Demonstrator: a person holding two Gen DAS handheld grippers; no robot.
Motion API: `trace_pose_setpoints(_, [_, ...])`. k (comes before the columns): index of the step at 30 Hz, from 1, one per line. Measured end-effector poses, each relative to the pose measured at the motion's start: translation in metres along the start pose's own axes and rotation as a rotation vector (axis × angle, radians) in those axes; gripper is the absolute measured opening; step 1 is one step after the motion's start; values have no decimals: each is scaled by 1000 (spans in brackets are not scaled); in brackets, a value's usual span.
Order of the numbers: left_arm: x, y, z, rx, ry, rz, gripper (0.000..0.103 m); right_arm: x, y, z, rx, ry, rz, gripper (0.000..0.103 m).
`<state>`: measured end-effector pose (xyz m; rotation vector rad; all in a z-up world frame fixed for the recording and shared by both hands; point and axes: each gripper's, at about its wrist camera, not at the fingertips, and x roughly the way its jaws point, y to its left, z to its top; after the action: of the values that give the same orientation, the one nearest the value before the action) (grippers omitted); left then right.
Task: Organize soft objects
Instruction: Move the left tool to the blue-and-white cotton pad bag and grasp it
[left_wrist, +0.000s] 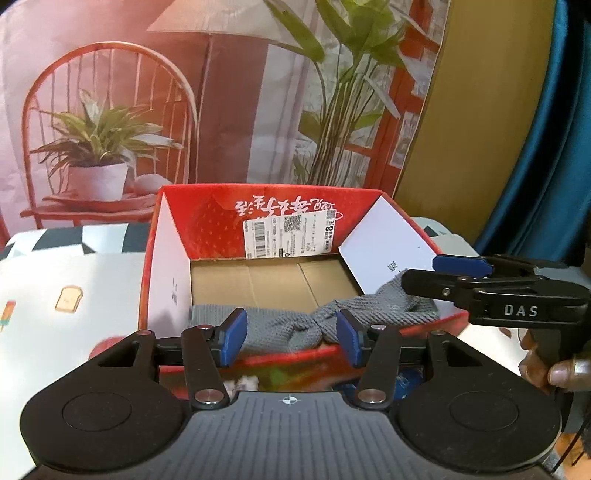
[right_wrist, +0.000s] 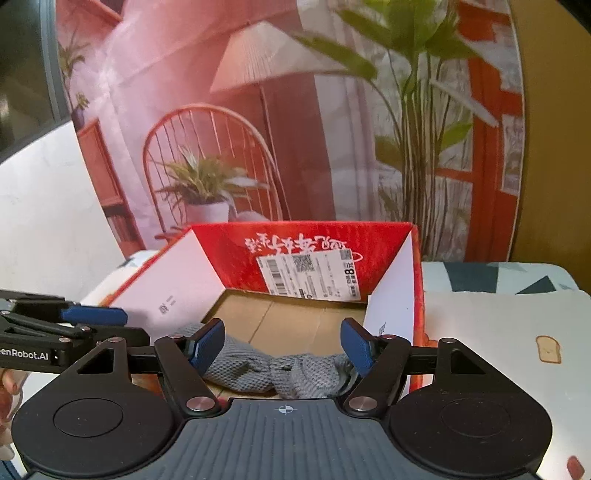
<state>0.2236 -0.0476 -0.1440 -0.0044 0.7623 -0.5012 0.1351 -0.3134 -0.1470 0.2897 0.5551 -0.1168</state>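
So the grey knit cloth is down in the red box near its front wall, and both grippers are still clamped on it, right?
Not quite. The grey knit cloth does lie in the red box near its front wall, but neither gripper is clamped: the left gripper and the right gripper stand open, pads off the cloth, as each wrist view shows.

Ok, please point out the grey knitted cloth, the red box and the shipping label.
grey knitted cloth (left_wrist: 280, 328), left wrist view, its middle.
red box (left_wrist: 207, 225), left wrist view, far inner wall.
shipping label (right_wrist: 310, 275), right wrist view, its centre.
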Motion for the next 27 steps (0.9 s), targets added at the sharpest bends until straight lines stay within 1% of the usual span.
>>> trace_pose_setpoints(3, [-12, -5, -12, -20, -20, 7, 56, -18, 5, -9, -9, -35, -2, 66])
trace_pose_setpoints(6, [-25, -11, -24, -32, -46, -3, 55, -38, 10, -22, -6, -74, -5, 66])
trace_pose_setpoints(11, [-41, -25, -43, -9, -85, 13, 55, -65, 22, -49, -7, -123, -13, 66])
trace_pose_setpoints(13, [-45, -29, -50, -8, -92, 13, 55, -71, 25, -61, 0, -129, -10, 66])
trace_pose_setpoints(15, [-45, -33, -59, 1, -87, 17, 55, -73, 27, -75, 11, -121, -13, 66])
trace_pose_setpoints(18, [-41, -39, -72, 13, -61, 17, 55, -69, 30, -96, 16, -94, -39, 66])
trace_pose_setpoints(23, [-30, -41, -93, -6, -19, 9, 55, -59, 34, -130, 5, -27, -83, 67])
trace_pose_setpoints(26, [-24, -40, -103, -21, -2, 8, 55, -52, 39, -146, 6, 4, -77, 70])
trace_pose_setpoints(27, [-22, -40, -106, -23, 2, 7, 54, -51, 41, -149, 1, 5, -73, 73])
